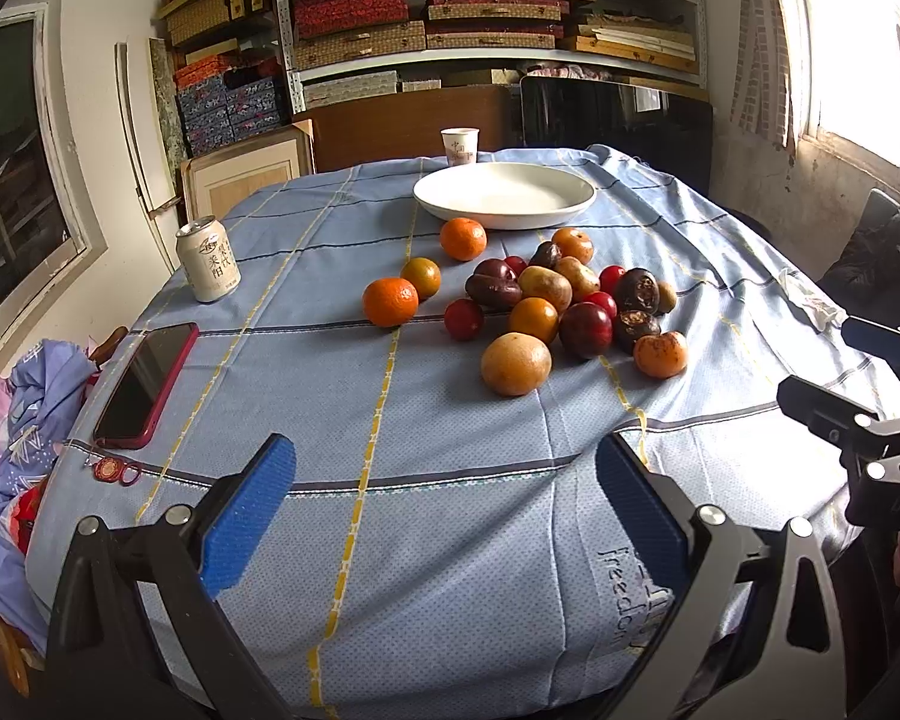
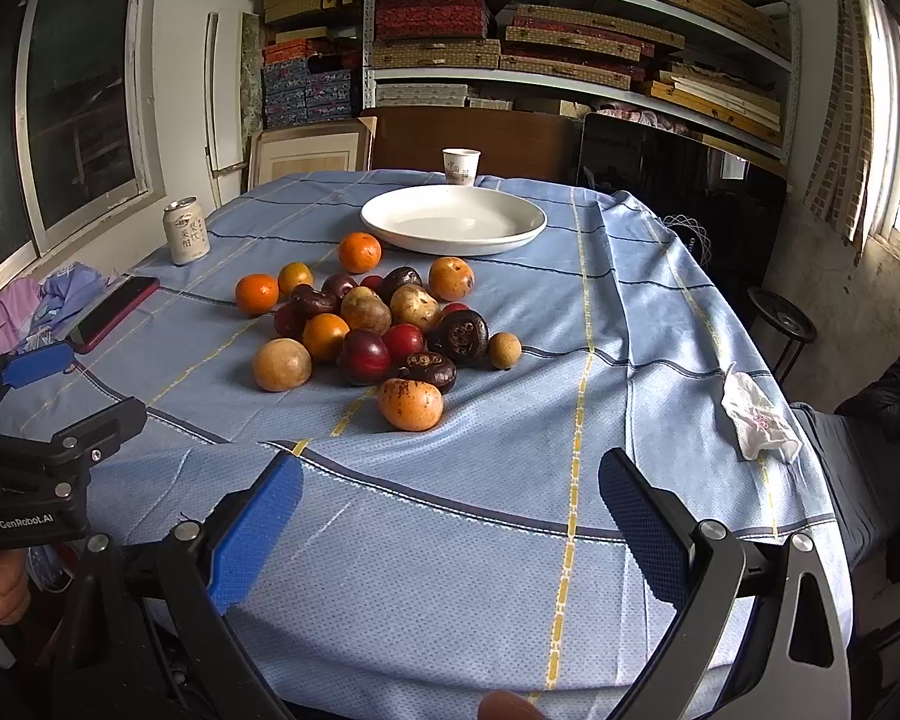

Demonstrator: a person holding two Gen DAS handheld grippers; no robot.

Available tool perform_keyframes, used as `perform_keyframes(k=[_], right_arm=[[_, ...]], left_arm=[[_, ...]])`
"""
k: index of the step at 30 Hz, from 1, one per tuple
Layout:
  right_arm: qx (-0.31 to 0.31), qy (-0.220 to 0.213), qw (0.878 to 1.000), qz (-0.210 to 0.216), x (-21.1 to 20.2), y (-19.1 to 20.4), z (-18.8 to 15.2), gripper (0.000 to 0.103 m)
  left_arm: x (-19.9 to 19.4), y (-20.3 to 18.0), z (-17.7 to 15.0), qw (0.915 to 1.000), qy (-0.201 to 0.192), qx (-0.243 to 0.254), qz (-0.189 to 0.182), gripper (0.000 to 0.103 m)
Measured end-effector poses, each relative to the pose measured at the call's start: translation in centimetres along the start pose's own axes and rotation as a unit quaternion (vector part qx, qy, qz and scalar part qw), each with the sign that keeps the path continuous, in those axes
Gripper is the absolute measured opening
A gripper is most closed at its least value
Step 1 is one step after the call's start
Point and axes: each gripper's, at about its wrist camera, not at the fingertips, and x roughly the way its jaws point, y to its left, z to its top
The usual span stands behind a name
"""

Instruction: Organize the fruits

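Fruit [image 1: 546, 300] is lying heaped at the table's [image 1: 390, 540] middle, just short of the plate [image 1: 504, 195] toward the far edge. The left gripper [image 1: 444, 516] is hovering over the near edge, jaws spread wide and holding nothing. The right gripper [image 2: 450, 528] is hanging likewise beside it, also wide and bare. A can [image 1: 208, 261] and phone [image 1: 144, 384] are sitting along the left edge.

2 wrist views share fruits [image 1: 546, 300].
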Motion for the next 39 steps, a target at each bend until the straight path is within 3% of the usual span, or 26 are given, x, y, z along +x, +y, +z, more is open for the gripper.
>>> perform_keyframes(k=[39], right_arm=[[-0.001, 0.0, 1.0, -0.001, 0.08, -0.01, 0.04, 0.099]], left_arm=[[-0.07, 0.2, -0.01, 1.0, 0.004, -0.001, 0.003, 0.098]])
